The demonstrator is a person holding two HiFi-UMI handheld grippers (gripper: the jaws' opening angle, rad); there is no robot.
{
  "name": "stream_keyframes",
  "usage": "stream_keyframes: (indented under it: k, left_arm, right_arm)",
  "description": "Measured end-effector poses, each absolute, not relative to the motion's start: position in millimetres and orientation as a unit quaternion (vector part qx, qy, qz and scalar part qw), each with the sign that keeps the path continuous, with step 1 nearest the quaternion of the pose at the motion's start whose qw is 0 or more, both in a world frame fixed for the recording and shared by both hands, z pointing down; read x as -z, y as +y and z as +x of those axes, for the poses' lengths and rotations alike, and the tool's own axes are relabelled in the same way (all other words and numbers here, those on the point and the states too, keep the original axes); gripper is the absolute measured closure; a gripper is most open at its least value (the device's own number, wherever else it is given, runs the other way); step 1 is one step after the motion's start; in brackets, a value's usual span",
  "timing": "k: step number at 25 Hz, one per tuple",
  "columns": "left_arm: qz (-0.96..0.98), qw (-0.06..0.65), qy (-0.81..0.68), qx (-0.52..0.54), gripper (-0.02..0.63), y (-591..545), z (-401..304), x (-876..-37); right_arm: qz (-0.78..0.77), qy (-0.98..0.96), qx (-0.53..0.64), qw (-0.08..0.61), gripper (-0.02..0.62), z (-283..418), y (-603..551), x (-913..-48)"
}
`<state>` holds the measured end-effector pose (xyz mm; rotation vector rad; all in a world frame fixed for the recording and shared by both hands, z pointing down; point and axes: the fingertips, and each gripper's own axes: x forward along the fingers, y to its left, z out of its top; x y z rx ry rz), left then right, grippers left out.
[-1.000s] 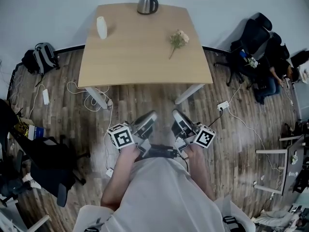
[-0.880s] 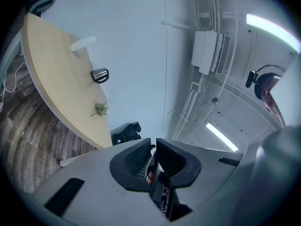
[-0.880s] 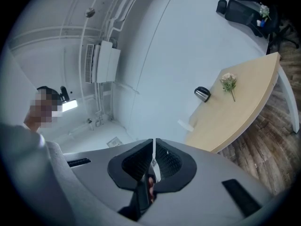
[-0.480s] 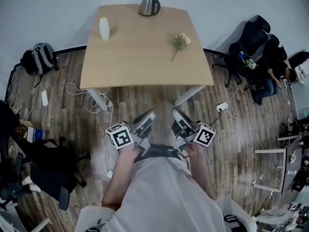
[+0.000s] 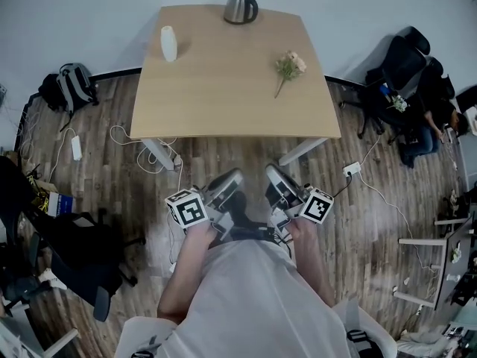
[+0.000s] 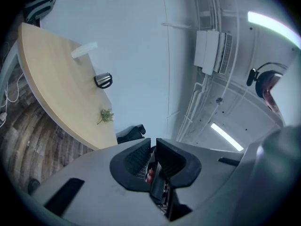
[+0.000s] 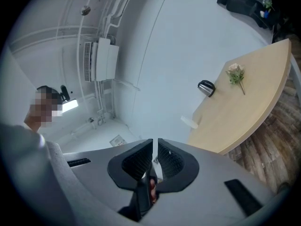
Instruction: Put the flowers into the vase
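While standing short of the table [image 5: 223, 95] with left gripper [image 6: 153, 145] and right gripper [image 7: 155, 145] pinched shut and empty, approaching only; then step in and spread jaws round the flowers [image 5: 289, 67] lying right of centre, well apart from the far-left vase [image 5: 169, 43].

"Where are the flowers?"

"I see the flowers [image 5: 289, 67] in the upper right of my head view, lying flat on the pale wooden counter [image 5: 231, 95]. It's a small bunch: cream-pink blooms, green leaves, one thin stem. The blooms point to the upper right and the stem trails toward the lower left."

"And the vase?"

"The vase [image 5: 169, 43] stands upright near the counter's upper left corner. It is white, slim and smooth, with a rounded top. I can't see into it from here."

"Are they close to each other?"

"No, they are well apart, at opposite sides of the counter. The flowers are not in the vase."
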<state>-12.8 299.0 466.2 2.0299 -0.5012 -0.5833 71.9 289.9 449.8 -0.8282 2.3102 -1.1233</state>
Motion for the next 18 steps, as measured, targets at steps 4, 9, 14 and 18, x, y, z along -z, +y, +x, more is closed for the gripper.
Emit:
stream_keyframes:
  k: [4, 9, 14, 18]
  left_arm:
    - [0.819, 0.465, -0.238, 0.239, 0.566, 272.2, -30.6, -473.6]
    - [0.807, 0.450, -0.295, 0.244, 0.566, 228.0, -59.2, -474.8]
    - [0.797, 0.446, -0.323, 0.248, 0.566, 187.8, -58.6, -476.2]
    - [0.792, 0.444, -0.339, 0.245, 0.566, 159.7, -53.3, -477.8]
  right_arm:
    - [-0.274, 0.838, 0.418, 0.221, 0.571, 60.4, 256.5, -456.5]
    - [-0.237, 0.842, 0.433, 0.219, 0.571, 44.8, 207.1, -458.8]
    - [-0.212, 0.850, 0.433, 0.214, 0.571, 47.5, 160.8, -460.3]
    - [-0.200, 0.849, 0.441, 0.212, 0.571, 54.3, 132.4, -459.8]
